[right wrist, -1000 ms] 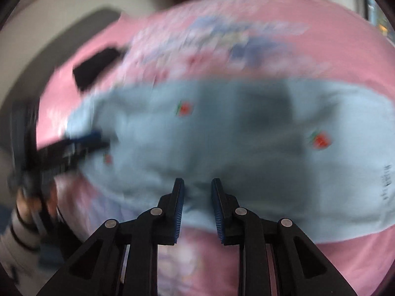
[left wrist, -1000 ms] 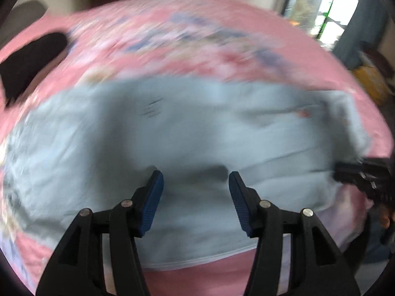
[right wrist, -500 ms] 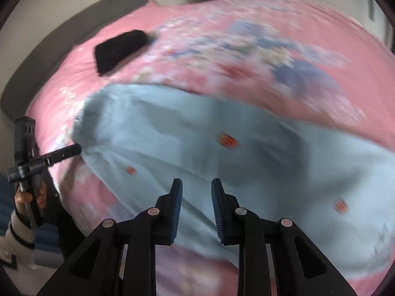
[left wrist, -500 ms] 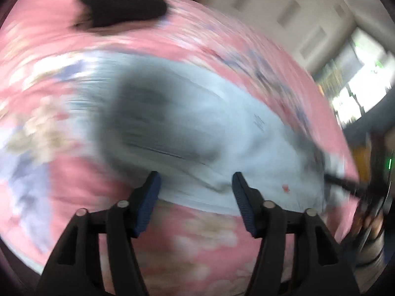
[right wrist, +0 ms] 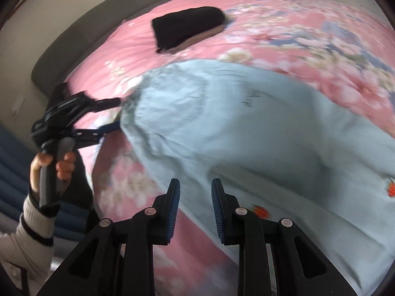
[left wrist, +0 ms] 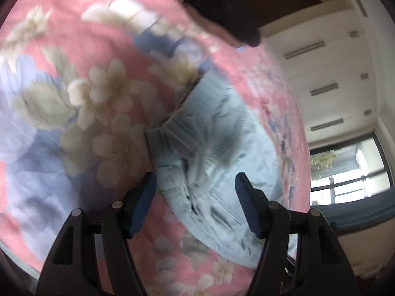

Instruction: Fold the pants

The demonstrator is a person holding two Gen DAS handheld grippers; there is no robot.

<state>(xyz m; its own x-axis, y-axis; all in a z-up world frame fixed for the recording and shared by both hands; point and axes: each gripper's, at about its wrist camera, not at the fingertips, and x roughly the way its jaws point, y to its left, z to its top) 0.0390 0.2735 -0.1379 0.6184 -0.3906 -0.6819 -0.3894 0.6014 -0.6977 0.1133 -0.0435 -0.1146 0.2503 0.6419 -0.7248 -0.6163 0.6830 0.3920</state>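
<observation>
Light blue pants (right wrist: 246,128) with small red strawberry marks lie spread on a pink flowered bedcover (right wrist: 308,39). In the left wrist view their gathered waist end (left wrist: 209,148) lies between and just past my left gripper's (left wrist: 195,190) wide-open fingers, and neither pad presses on the cloth. The right wrist view shows that left gripper (right wrist: 114,116) at the pants' left end, with a person's hand (right wrist: 51,162) on its handle. My right gripper (right wrist: 195,197) hovers over the pants' near edge. Its jaws stand a narrow gap apart with nothing pinched.
A black folded garment (right wrist: 187,27) lies further back on the bed, and it is also at the top of the left wrist view (left wrist: 222,7). A grey headboard (right wrist: 74,37) curves behind. A white wall (left wrist: 321,61) and a window (left wrist: 345,172) are to the right.
My left gripper has swept sideways to the pants' waist end and rolled, and its jaws have widened. The right gripper has slid along the pants' near edge with its gap unchanged.
</observation>
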